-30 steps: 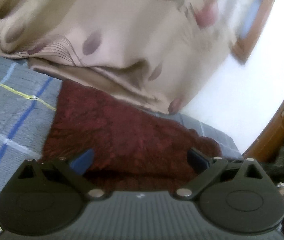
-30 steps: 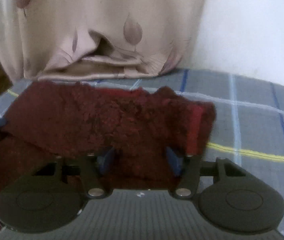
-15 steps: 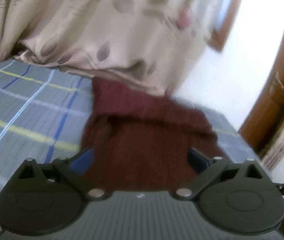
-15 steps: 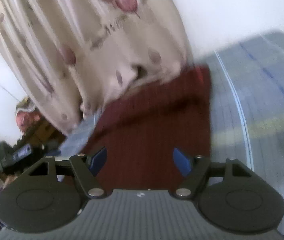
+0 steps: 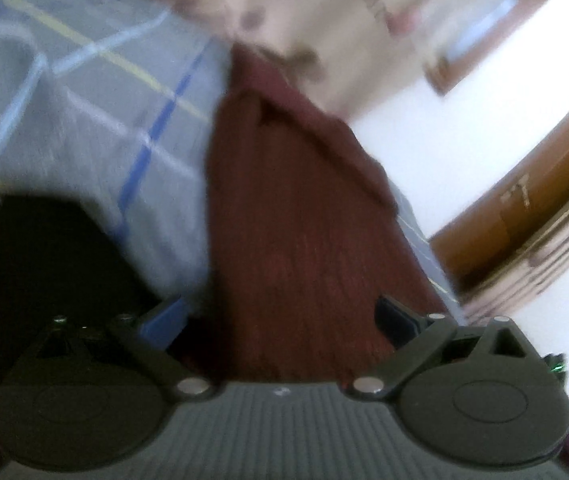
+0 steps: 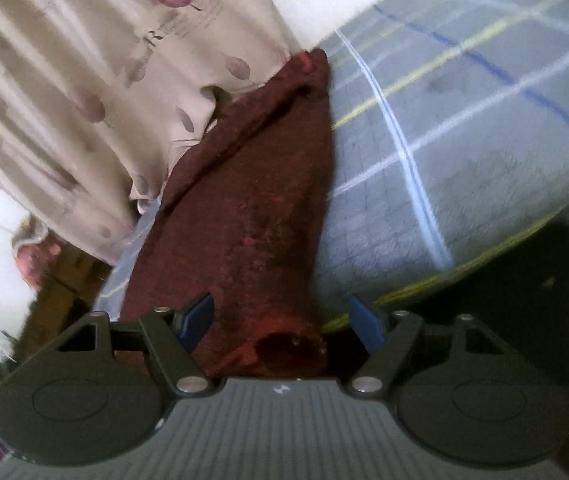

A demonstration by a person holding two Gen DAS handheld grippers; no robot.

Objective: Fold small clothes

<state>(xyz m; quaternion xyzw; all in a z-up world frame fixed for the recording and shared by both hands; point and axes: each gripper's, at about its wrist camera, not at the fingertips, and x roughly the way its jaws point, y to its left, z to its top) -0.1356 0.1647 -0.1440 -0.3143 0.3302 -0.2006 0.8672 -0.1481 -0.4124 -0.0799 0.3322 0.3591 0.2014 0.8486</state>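
Left wrist view, open left gripper (image 5: 284,320), maroon cloth (image 5: 296,216), plaid blanket (image 5: 84,112)

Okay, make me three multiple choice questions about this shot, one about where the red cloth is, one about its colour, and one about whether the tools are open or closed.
1. Where does the cloth lie?
A. on the plaid blanket
B. in a basket
C. on a chair

2. What colour is the cloth?
A. yellow
B. dark red
C. white

3. How do the left tool and right tool stand?
A. both shut on the cloth
B. both open
C. one open, one shut

Answers: A, grey plaid shows beside it, the patterned curtain behind; B, maroon in both views; B, fingers spread wide either side of the cloth.
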